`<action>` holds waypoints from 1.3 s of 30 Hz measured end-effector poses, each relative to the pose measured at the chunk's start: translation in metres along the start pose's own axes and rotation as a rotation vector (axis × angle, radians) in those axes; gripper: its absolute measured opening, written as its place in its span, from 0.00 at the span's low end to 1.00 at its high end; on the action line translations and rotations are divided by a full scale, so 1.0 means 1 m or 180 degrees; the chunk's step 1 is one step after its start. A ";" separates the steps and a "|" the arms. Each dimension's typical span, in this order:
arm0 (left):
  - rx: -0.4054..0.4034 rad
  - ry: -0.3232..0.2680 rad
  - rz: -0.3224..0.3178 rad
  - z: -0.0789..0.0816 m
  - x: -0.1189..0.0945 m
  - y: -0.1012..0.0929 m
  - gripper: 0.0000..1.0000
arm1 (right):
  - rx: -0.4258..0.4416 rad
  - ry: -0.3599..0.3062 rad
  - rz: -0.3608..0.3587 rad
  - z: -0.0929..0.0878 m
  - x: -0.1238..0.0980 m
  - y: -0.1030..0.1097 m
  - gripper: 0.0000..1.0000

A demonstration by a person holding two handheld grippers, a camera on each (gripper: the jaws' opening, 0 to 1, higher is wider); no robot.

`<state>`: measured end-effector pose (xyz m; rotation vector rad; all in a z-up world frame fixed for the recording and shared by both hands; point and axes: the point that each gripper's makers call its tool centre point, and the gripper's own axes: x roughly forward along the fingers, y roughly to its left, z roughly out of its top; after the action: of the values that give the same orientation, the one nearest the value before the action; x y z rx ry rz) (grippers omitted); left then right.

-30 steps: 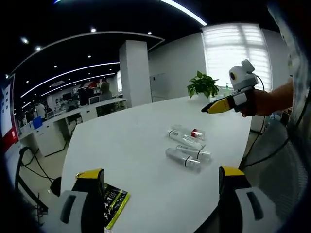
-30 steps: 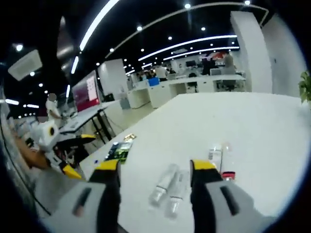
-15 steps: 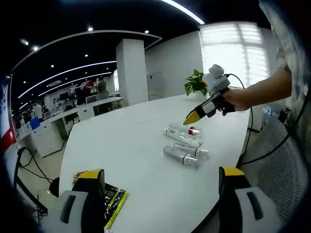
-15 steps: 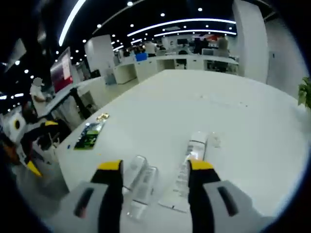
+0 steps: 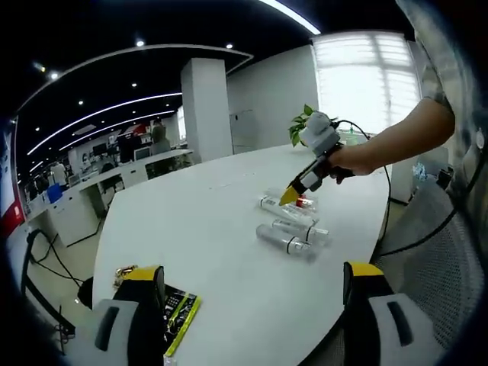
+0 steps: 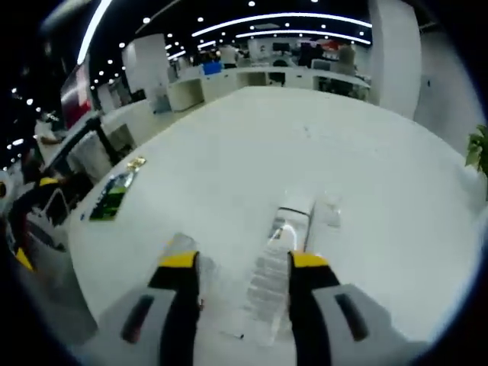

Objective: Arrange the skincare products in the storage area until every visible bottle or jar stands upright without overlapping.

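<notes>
Over the bottles [image 5: 293, 229], right gripper [image 5: 290, 196] lower.

A cluster of skincare bottles [image 5: 290, 227] lies on its sides on the worktop [image 5: 198, 229], toward the edge nearest the seated person — two bottles side by side nearer the left tongs' camera, another behind them. The right tongs [image 5: 288, 198], held by a hand [image 5: 347, 158], hang just above the far bottle of the cluster. In the right gripper view those tongs [image 6: 236, 261] straddle one lying bottle [image 6: 278, 267], with another bottle [image 6: 180, 245] just outside the left jaw. A flat packet [image 5: 180, 323] lies at the worktop's near corner — beside the left tongs [image 5: 252, 276], well apart from the bottles. A potted plant [image 5: 302, 122] stands at the far edge.
</notes>
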<state>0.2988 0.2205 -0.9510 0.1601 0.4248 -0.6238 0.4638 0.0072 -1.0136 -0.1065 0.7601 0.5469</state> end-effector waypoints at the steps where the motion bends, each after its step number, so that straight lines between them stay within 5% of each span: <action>1: 0.0003 0.0003 0.0000 0.000 0.000 0.000 1.00 | 0.0000 0.0009 -0.0024 -0.001 0.001 -0.002 0.44; 7: 0.0039 -0.0007 0.0041 0.002 -0.001 0.002 0.96 | -0.0020 0.0106 -0.0138 -0.007 0.010 -0.006 0.42; 9: 0.0057 -0.0018 0.0071 0.003 -0.002 0.004 0.94 | -0.0158 -0.0023 -0.0310 0.000 0.012 -0.014 0.39; 25: 0.0020 0.0028 0.0029 0.001 0.000 0.001 0.94 | -0.0180 -0.0070 -0.0627 0.000 0.037 -0.035 0.36; 39: 0.0012 0.0079 -0.0031 -0.004 0.000 -0.001 0.92 | -0.0270 0.0107 -0.0566 -0.009 0.050 -0.032 0.35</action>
<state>0.2972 0.2208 -0.9549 0.1697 0.4486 -0.6328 0.5040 -0.0007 -1.0570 -0.2598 0.7518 0.4088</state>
